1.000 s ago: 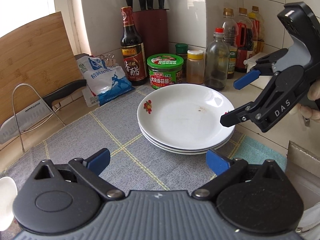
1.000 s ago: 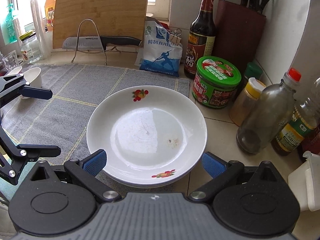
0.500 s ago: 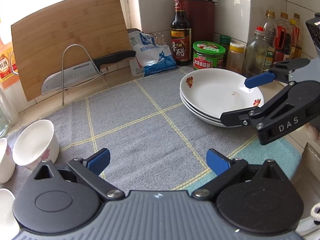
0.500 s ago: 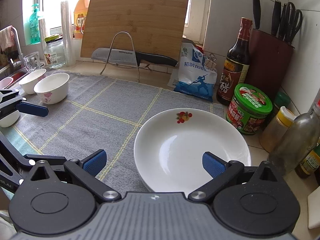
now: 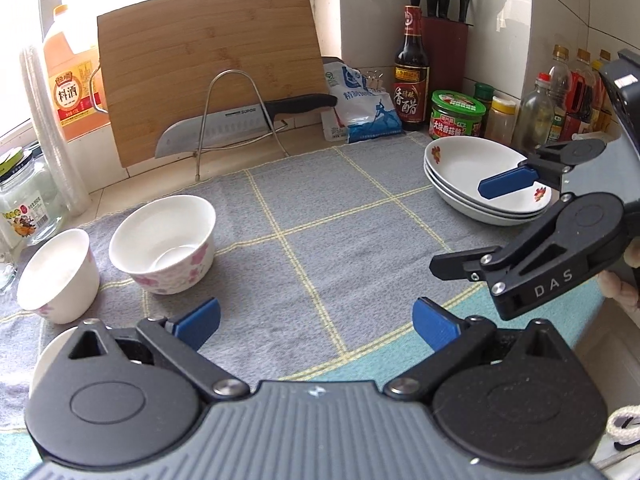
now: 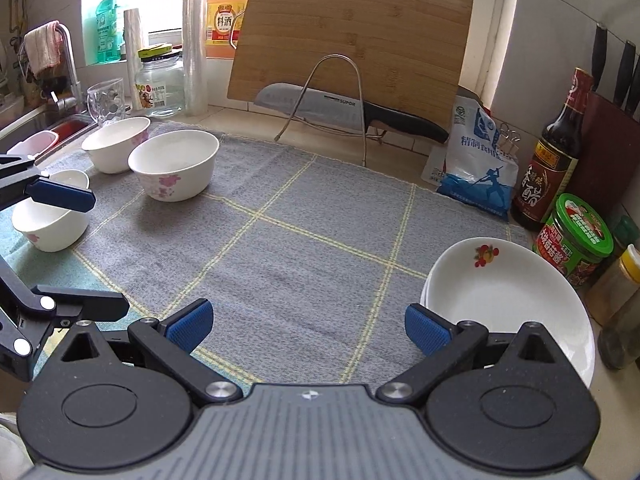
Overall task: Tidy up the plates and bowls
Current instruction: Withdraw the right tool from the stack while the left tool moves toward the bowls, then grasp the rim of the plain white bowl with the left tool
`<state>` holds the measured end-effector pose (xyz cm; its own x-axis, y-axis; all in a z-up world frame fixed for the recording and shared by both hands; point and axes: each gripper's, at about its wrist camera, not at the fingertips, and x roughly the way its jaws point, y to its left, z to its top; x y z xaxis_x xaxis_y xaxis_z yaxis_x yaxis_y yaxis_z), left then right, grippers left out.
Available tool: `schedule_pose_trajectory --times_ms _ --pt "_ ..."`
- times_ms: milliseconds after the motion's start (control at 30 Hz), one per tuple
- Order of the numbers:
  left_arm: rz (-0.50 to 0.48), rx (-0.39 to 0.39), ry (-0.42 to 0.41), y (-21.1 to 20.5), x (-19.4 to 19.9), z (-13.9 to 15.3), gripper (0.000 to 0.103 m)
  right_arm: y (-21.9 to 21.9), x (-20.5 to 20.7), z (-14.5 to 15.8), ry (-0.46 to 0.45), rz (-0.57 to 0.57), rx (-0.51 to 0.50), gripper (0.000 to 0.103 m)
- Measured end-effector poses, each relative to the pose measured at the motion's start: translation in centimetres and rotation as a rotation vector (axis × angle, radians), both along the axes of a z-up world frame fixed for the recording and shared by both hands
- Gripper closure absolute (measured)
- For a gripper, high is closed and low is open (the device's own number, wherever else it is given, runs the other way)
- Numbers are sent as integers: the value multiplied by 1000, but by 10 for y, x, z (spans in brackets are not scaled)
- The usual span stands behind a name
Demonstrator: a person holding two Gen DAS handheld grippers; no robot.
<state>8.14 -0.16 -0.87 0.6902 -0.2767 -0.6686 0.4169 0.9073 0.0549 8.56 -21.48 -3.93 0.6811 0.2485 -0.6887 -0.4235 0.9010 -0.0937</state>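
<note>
Both tools, left tool [image 5: 316, 318] and right tool [image 6: 306, 322], hover wide open and empty over the grey checked cloth [image 6: 304, 248]; with white floral plates [image 6: 508, 300] stacked right, the scattered white floral bowls [image 6: 174, 168] probably need nesting next.

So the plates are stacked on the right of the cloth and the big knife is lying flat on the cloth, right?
Not quite. The plates are stacked on the right of the cloth, but the big knife isn't on the cloth. It rests on the wire rack in front of the cutting board, as the right wrist view shows.
</note>
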Motion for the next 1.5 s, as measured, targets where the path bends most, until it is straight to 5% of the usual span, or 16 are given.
schedule_pose_trajectory --times_ms 433,800,1267,1500 --pt "-49 -6 -22 69 -1 5 1 82 -20 -8 -8 48 -34 0" --pt "6 64 -24 130 13 6 1 151 -26 -18 -28 250 -39 0" --pt "79 104 93 187 46 -18 4 234 -29 -35 -36 431 22 0" --pt "15 95 122 182 48 -22 22 240 -25 -40 -17 417 31 14"
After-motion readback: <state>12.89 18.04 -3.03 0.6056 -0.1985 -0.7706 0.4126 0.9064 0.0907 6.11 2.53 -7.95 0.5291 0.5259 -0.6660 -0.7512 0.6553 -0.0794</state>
